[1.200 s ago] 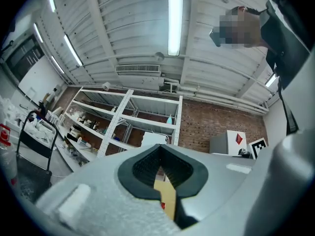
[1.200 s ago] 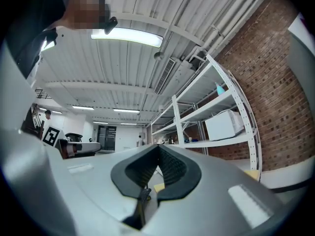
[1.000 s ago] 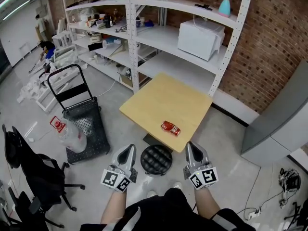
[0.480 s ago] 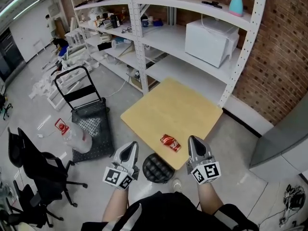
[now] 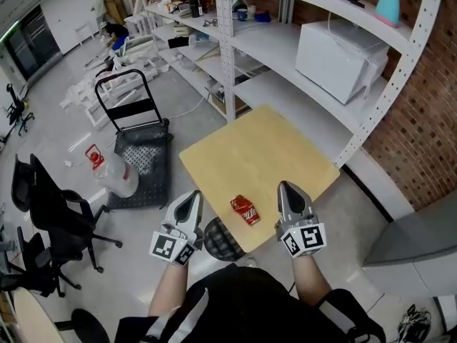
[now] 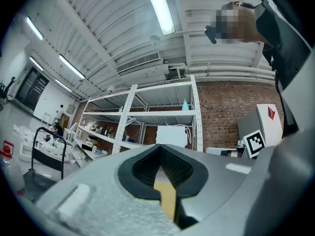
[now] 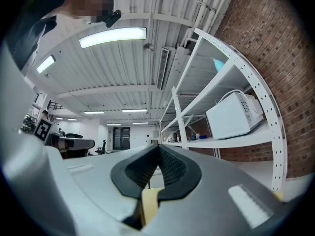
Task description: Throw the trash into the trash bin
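Observation:
A crushed red can [image 5: 244, 210] lies near the front edge of the square wooden table [image 5: 264, 148]. A black mesh trash bin [image 5: 216, 239] stands on the floor just below that edge, partly hidden by the table. My left gripper [image 5: 191, 200] hovers beside the table's front left edge, left of the can, its jaws together and empty. My right gripper [image 5: 288, 189] is over the table's front right edge, right of the can, also shut and empty. In the left gripper view the left gripper [image 6: 160, 149] points level at the shelves. The right gripper [image 7: 157, 149] does the same in its own view.
White metal shelves with a microwave [image 5: 346, 48] stand behind the table against a brick wall. A black hand cart [image 5: 139, 145] and a clear plastic bag [image 5: 114, 179] sit on the floor at left. A black office chair [image 5: 57, 220] is at far left.
Both grippers have come forward to the table's front edge and now flank the red can. The trash bin has slid partly under the table's edge in the head view.

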### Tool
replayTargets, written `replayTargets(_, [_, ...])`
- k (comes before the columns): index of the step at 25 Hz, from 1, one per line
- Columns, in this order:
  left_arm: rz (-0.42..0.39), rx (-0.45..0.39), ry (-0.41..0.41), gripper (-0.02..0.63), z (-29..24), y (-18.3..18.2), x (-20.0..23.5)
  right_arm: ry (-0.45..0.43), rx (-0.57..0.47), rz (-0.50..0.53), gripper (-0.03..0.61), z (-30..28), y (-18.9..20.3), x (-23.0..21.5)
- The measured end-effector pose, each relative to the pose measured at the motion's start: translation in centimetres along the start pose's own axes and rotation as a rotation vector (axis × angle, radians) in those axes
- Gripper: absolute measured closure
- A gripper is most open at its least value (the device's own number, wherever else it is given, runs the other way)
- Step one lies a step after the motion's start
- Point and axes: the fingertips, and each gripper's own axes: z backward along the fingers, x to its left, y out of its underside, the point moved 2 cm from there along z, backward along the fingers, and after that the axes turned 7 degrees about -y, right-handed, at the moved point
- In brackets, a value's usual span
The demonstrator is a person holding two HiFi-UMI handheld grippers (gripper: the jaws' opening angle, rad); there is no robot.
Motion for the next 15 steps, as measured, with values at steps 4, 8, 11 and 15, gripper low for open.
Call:
replayTargets(4, [0.012,0.010,-0.022,0.611,-0.6,1.7,-1.2,-0.038,0.042,-0.003,0.573,-0.8,1.6,-1.6])
replayTargets(8, [0.020,0.036,-0.033,0.611,-0.5,2.5,-1.0,-0.064,0.083,-0.030,0.574,-1.5,3.0,-1.1])
replayTargets(11, [0.038,0.062,-0.059,0.611,0.3,3.5,-0.4,-0.084,0.147,-0.052,0.573,-1.3,4.8,0.0])
replayTargets(15, [0.054,0.086,-0.078,0.611,1.0,4.5,0.6,-0.124,0.248,-0.044,0.572,-1.8,7.3,1.6])
